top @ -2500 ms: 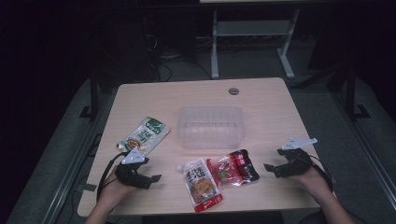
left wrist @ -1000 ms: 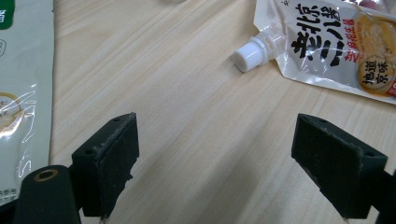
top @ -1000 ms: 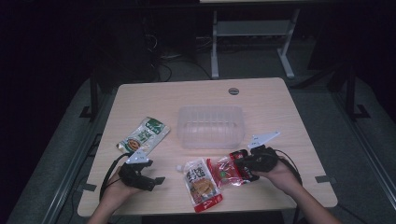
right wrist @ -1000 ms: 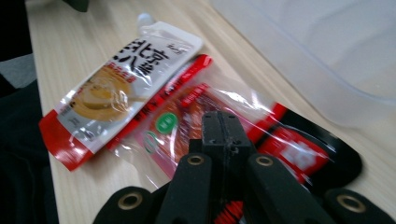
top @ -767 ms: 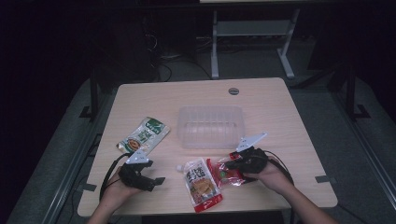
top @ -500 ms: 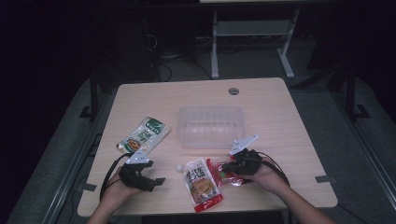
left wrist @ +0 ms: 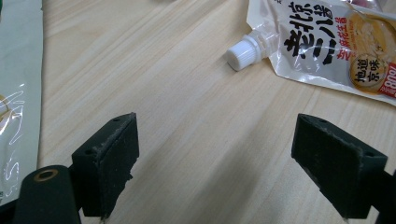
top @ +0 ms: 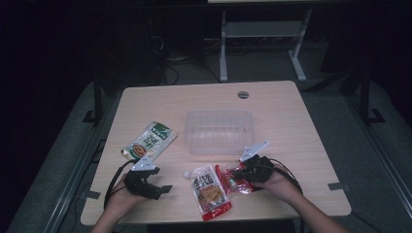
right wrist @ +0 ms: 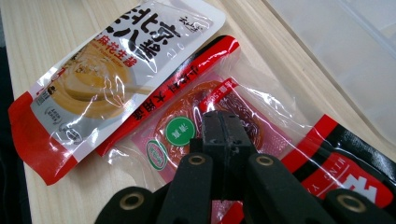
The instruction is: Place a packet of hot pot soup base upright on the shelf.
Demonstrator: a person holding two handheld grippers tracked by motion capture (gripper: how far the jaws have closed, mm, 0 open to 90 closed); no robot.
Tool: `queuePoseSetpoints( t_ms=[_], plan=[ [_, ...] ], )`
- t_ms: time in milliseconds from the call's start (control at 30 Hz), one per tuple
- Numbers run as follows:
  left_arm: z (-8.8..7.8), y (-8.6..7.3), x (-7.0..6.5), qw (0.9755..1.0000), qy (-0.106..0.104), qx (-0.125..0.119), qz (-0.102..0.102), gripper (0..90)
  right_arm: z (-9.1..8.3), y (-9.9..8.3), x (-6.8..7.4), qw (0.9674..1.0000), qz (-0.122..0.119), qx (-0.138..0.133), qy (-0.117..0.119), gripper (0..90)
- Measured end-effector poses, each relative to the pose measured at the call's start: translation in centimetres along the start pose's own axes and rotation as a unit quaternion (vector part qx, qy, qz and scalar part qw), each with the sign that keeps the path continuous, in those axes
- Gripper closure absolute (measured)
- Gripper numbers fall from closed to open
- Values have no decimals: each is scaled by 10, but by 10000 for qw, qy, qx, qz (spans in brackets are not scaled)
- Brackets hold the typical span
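The right tool [top: 241, 171] sits low at the near right of the bench [top: 311, 145] with its jaws pressed together over the red packet [right wrist: 224, 116], seemingly pinching the clear film near that packet's middle; the view along the jaws does not show how much film lies between the pads. The packet lies flat, its left edge tucked just beside, perhaps under, the spouted sauce pouch [top: 210, 189], and the clear plastic tray [top: 219, 131] stands just beyond it toward the far side. The left tool [left wrist: 224, 172] rests at the near left with its jaws spread wide over bare wood, holding nothing; the green packet [top: 148, 141] lies beyond it. The main risk is a thin pinch: slick film could slide out of the pads when the packet is lifted, dropping it short of the tray. A lift from the middle could also let the ends sag and catch the tray's near wall. If the packet does overlap the pouch, pulling it away may drag the pouch along or nudge it toward the bench's near edge.
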State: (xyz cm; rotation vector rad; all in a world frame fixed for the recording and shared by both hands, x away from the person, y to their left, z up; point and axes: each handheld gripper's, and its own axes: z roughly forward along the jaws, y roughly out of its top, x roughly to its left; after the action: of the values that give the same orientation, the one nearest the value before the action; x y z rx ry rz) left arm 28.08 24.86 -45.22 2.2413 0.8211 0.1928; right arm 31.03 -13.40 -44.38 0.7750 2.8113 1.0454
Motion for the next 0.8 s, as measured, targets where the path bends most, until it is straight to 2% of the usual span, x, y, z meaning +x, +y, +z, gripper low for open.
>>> queuePoseSetpoints(
  t_ms=[67,167,267,367,400,500,633,800],
  plan=[
    [0,0,0,10000,-1,-7,9,145,-1,0,1,9999,109,7,35,900],
    [-1,1,-1,10000,-18,-6,17,145,-2,-2,-1,10000,60,38,-2,900],
    [-1,5,-5,9999,-61,-143,31,147,-4,-3,0,9999,94,40,-20,900],
    [-1,8,-9,9998,-101,-130,137,152,-8,-7,-3,9999,90,48,-122,900],
    [0,8,-10,9997,-115,-165,132,152,-10,-9,-4,9998,167,55,-134,900],
    [1,8,-10,9998,-122,-99,158,152,-15,-18,-13,9987,267,205,-374,900],
    [0,8,-9,9998,-113,-85,147,153,-21,-25,-24,9971,432,255,-575,900],
    [0,7,-8,9998,-109,-100,126,153,-22,-29,-32,9950,571,395,-721,900]
  ],
)
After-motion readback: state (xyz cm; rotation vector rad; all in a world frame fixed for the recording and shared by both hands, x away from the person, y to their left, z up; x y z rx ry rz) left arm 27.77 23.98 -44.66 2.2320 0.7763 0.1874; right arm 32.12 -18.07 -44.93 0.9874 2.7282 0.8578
